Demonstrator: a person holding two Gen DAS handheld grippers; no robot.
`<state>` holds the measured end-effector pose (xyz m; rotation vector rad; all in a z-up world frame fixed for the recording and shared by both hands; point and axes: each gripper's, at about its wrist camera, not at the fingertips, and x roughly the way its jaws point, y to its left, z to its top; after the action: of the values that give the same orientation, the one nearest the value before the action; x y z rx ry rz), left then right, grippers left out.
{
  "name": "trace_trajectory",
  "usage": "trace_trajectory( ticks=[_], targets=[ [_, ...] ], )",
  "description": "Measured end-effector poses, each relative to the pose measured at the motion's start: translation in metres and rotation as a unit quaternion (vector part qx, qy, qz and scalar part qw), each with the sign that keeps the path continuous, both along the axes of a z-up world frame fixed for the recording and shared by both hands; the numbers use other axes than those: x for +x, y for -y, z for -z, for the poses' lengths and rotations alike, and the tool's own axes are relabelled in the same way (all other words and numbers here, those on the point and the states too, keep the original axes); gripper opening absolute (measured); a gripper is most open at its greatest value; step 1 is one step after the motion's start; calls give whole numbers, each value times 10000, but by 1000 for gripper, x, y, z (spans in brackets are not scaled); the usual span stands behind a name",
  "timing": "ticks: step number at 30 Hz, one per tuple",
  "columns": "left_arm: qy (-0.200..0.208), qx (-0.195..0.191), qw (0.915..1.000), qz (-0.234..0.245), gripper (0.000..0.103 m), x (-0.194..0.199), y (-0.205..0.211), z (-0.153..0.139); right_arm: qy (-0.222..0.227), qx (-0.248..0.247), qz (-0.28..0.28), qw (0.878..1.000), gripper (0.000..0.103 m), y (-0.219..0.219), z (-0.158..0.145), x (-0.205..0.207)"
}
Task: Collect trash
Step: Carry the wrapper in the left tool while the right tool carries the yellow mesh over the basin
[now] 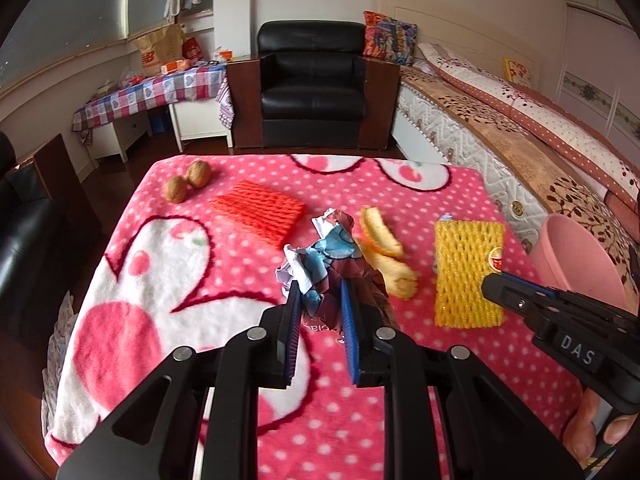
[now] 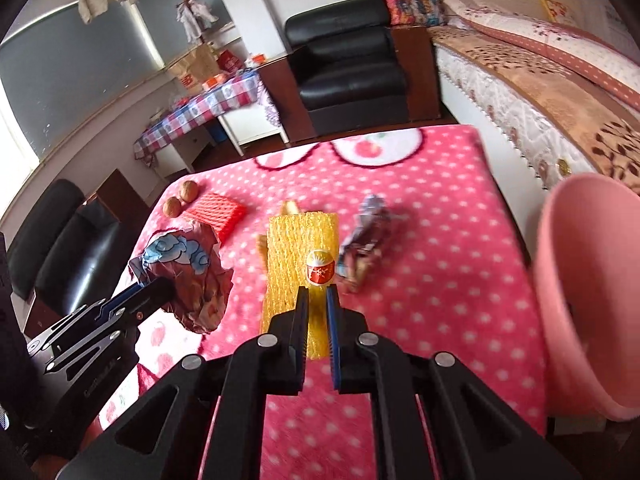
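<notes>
On the pink polka-dot blanket [image 1: 400, 420] covering the surface, two walnuts [image 1: 188, 185] lie at 11 o'clock, with a red foam net [image 1: 258, 213] just beside them. Orange peel [image 1: 386, 252] sits between the crumpled wrapper [image 1: 324, 256] and the yellow foam net [image 1: 468, 272] (which bears a red sticker). A pink bin [image 2: 588, 292] stands at 3 o'clock off the blanket's edge. The left gripper [image 1: 320, 300] is clamped on the crumpled wrapper, a glossy brown sheet with blue cloud print, held off the blanket at centre. The right gripper [image 2: 318, 300] hangs over the yellow foam net, fingers narrowly parted, gripping nothing. Another wrapper [image 2: 366, 236], blurred, lies at its 1 o'clock.
</notes>
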<state>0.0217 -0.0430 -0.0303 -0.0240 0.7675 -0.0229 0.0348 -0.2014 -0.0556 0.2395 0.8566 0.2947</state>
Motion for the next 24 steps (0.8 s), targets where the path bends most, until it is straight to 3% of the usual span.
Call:
trace_trajectory(
  ticks=[13, 24],
  targets=[
    [167, 159, 9951, 960, 19, 12, 96, -4, 122, -33, 1101, 9938, 8, 96, -15, -35],
    [317, 231, 9834, 1770, 19, 20, 175, -11, 128, -137, 1949, 9806, 8, 168, -16, -48]
  ],
)
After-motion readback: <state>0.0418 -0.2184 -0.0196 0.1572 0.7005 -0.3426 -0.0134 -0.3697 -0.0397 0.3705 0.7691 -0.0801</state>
